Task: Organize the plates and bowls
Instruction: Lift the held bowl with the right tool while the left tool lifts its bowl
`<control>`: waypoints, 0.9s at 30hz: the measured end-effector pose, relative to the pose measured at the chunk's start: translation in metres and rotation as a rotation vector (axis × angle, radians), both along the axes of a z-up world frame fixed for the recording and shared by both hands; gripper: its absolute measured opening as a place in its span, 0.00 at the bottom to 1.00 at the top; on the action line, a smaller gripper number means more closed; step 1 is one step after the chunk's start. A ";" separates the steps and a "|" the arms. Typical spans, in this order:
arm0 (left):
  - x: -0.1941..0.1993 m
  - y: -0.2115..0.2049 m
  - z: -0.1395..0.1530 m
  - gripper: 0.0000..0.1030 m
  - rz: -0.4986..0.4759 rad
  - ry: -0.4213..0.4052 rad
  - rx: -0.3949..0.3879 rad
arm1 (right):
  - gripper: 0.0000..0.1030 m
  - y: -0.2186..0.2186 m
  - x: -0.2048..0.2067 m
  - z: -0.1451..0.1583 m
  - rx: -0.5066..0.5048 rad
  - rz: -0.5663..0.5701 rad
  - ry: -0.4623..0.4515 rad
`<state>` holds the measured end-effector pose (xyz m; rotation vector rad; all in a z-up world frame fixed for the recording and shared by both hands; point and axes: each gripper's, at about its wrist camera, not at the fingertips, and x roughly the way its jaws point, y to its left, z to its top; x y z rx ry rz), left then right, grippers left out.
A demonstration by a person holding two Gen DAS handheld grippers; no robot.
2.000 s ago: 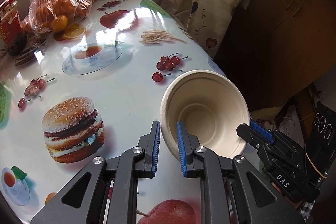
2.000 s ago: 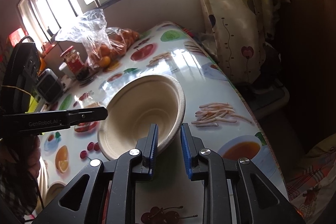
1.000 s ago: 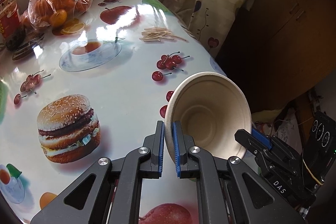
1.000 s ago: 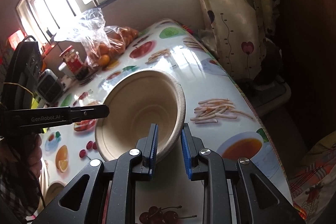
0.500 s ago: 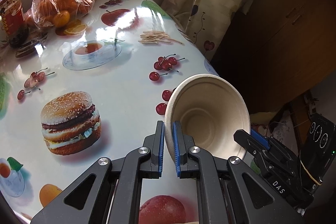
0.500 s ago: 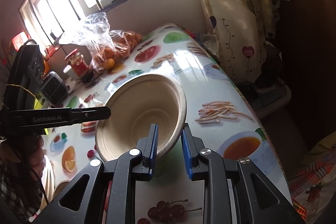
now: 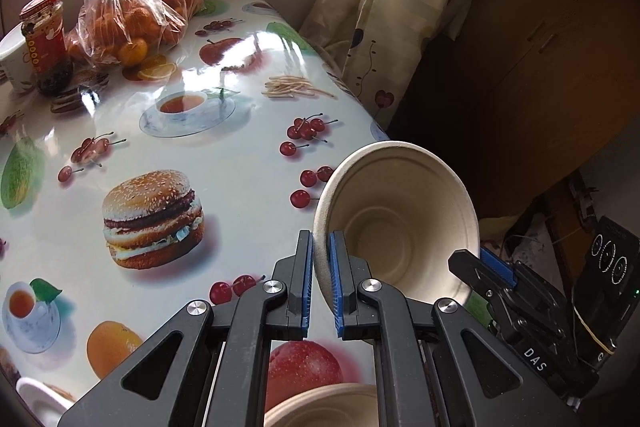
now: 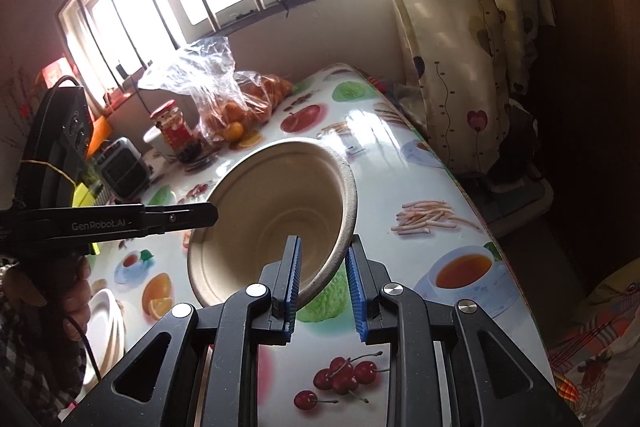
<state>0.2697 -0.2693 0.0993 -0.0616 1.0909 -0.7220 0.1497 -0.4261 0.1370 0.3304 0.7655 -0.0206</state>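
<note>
Bowl (image 7: 400,227), a beige pulp one, is hanging tilted above the tabletop (image 7: 240,163), its open mouth facing both cameras. Left gripper (image 7: 320,279) is pinching the bowl's rim between narrowly set blue fingers (image 7: 306,275). Right gripper (image 8: 322,279) is clamping the opposite rim, its fingers (image 8: 294,279) likewise holding the wall. Another pulp bowl (image 7: 320,407) is sitting low at the frame edge beneath the left gripper. Pale plates (image 8: 104,327) are lying stacked near the person's hand (image 8: 76,291). A bag of oranges (image 7: 128,15) and a red-lidded jar (image 7: 44,39) are standing at the far side.
</note>
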 end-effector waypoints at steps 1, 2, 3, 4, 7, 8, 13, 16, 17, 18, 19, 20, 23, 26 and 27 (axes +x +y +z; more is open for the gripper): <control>-0.002 0.002 0.001 0.08 0.000 -0.003 -0.001 | 0.22 0.002 -0.002 0.002 -0.002 0.002 -0.005; -0.005 0.004 0.003 0.08 0.001 -0.005 -0.004 | 0.22 0.004 -0.004 0.004 -0.003 0.005 -0.010; -0.007 0.006 0.004 0.08 0.003 -0.007 -0.006 | 0.22 0.006 -0.007 0.006 -0.003 0.008 -0.014; -0.009 0.007 0.005 0.08 0.004 -0.009 -0.006 | 0.22 0.008 -0.009 0.008 -0.004 0.010 -0.017; -0.015 0.014 0.009 0.08 0.009 -0.017 -0.014 | 0.22 0.014 -0.015 0.012 -0.006 0.017 -0.027; -0.017 0.015 0.010 0.08 0.009 -0.019 -0.016 | 0.22 0.016 -0.017 0.013 -0.008 0.019 -0.029; -0.029 0.027 0.016 0.08 0.014 -0.028 -0.029 | 0.22 0.026 -0.028 0.019 -0.012 0.028 -0.040; -0.036 0.034 0.019 0.08 0.018 -0.035 -0.039 | 0.22 0.032 -0.035 0.023 -0.014 0.033 -0.046; -0.038 0.037 0.020 0.08 0.019 -0.037 -0.042 | 0.22 0.035 -0.037 0.024 -0.014 0.035 -0.049; -0.040 0.039 0.021 0.08 0.020 -0.039 -0.043 | 0.22 0.037 -0.039 0.025 -0.013 0.038 -0.052; -0.042 0.042 0.022 0.08 0.021 -0.041 -0.046 | 0.22 0.039 -0.041 0.026 -0.013 0.040 -0.054; -0.044 0.045 0.022 0.08 0.022 -0.042 -0.049 | 0.22 0.042 -0.044 0.026 -0.013 0.042 -0.057; -0.051 0.052 0.022 0.08 0.025 -0.042 -0.052 | 0.22 0.049 -0.051 0.028 -0.008 0.049 -0.064; -0.057 0.059 0.022 0.08 0.029 -0.042 -0.058 | 0.22 0.056 -0.058 0.028 -0.008 0.055 -0.063; -0.059 0.062 0.022 0.08 0.030 -0.043 -0.059 | 0.22 0.058 -0.060 0.028 -0.009 0.057 -0.064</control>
